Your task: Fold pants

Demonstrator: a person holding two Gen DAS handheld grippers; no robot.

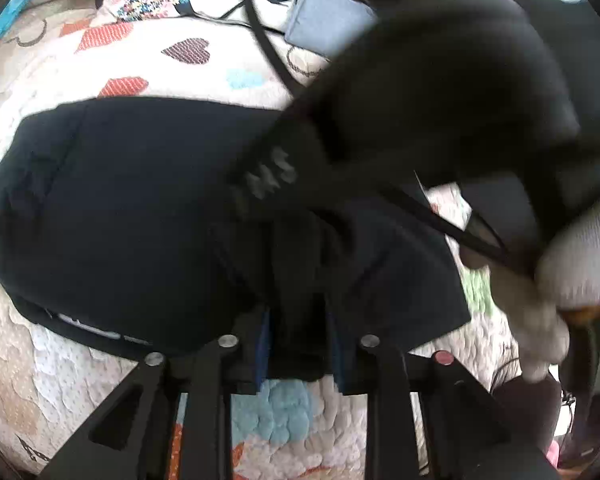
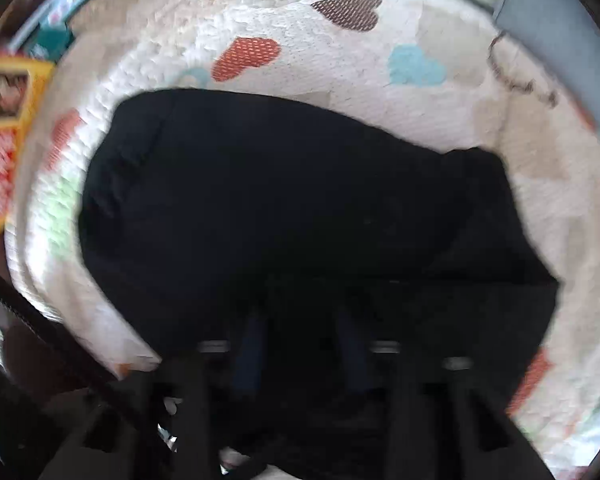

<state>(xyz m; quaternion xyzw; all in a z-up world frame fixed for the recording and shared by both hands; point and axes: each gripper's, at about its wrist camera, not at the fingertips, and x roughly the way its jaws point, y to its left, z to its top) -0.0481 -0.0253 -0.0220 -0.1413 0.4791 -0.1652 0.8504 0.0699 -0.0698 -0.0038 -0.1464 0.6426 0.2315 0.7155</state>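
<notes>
Black pants [image 1: 140,208] lie folded over on a quilted bedspread with heart patches [image 1: 80,360]. My left gripper [image 1: 298,340] sits at the near edge of the pants, its blue-padded fingers [image 1: 264,344] closed on a fold of black cloth. In the right wrist view the pants [image 2: 280,200] fill the middle, and my right gripper [image 2: 300,344] holds their near edge between its fingers [image 2: 252,344]. The right gripper's black body [image 1: 460,100] and a white-gloved hand [image 1: 580,260] show at the right of the left wrist view.
The bedspread [image 2: 340,60] surrounds the pants. A grey cushion [image 1: 324,20] and a black cable [image 1: 268,48] lie at the far side. A yellow and red box [image 2: 4,140] stands off the bed's left edge.
</notes>
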